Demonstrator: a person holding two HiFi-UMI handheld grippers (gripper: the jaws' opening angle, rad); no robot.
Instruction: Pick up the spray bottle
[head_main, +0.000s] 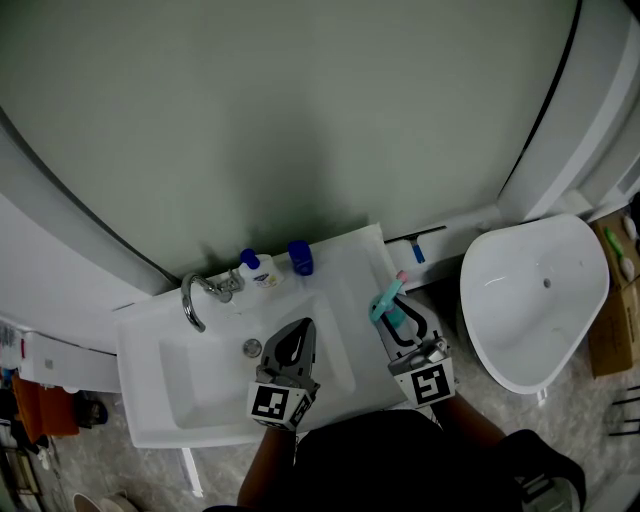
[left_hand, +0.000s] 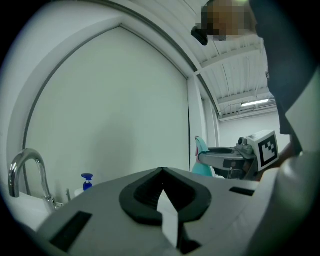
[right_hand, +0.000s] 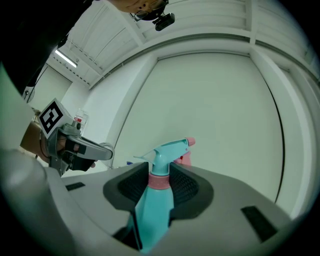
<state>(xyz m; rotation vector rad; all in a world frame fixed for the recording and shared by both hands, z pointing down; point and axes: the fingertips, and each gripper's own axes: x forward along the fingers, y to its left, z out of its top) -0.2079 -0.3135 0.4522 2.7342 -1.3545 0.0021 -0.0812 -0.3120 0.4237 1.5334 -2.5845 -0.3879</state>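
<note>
A teal spray bottle (head_main: 388, 303) with a pink collar and pink nozzle tip stands upright between the jaws of my right gripper (head_main: 398, 318), over the right end of the white sink (head_main: 150, 340). In the right gripper view the bottle (right_hand: 156, 200) fills the gap between the pads, its trigger head pointing right, and my right gripper (right_hand: 160, 169) is shut on it. My left gripper (head_main: 303, 326) hovers over the basin, apart from the bottle. In its own view my left gripper (left_hand: 162, 171) has its tips meeting with nothing held, and the spray bottle (left_hand: 201, 150) shows to the right.
A chrome faucet (head_main: 192, 300) stands at the sink's back left. Beside it are a white bottle with a blue cap (head_main: 258, 268) and a blue container (head_main: 300, 258). A white toilet bowl (head_main: 530, 300) sits on the right, with a cardboard box (head_main: 612, 310) beyond it. A pale wall rises behind the sink.
</note>
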